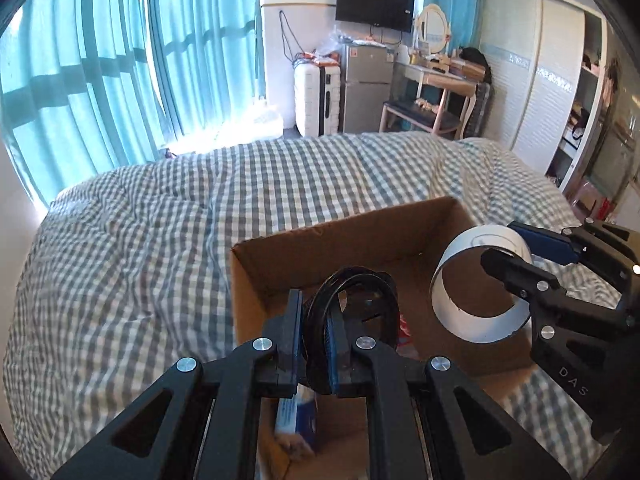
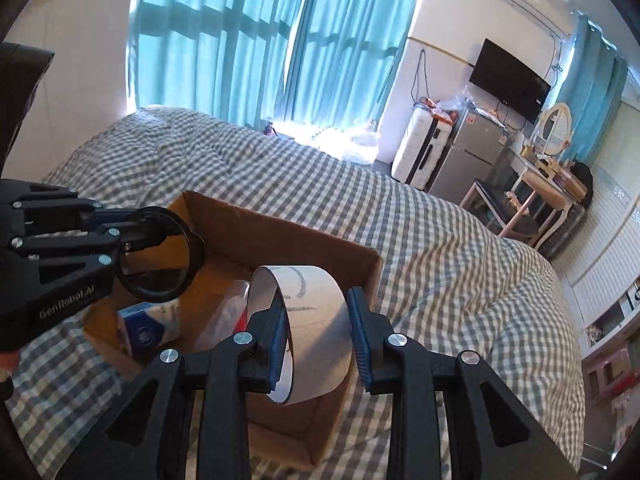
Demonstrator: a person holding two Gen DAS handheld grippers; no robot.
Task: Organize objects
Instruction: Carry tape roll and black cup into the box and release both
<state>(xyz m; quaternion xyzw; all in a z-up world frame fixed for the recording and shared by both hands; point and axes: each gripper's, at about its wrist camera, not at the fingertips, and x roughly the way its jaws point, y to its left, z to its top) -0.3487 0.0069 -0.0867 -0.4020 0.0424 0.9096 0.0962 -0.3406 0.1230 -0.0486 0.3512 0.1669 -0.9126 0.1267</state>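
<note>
An open cardboard box [image 1: 348,236] lies on the checked bed. My left gripper [image 1: 316,312] is shut on a black ring [image 1: 356,274], held upright over the box's near-left part. From the right, my right gripper [image 1: 504,242] is shut on a white tape roll [image 1: 480,320] over the box, one finger inside the roll and one outside. The right wrist view shows the right gripper [image 2: 316,300] clamping the white roll [image 2: 320,320] above the box [image 2: 280,232], with the left gripper [image 2: 148,226] and its black ring [image 2: 198,256] at the left.
In the box lie a blue-and-white packet [image 2: 148,328] and a clear wrapped item with red [image 2: 232,312]. The checked quilt [image 1: 160,240] spreads around it. Beyond stand teal curtains [image 1: 120,60], a white suitcase [image 1: 316,100], a small fridge [image 1: 366,88] and a dressing table [image 1: 436,80].
</note>
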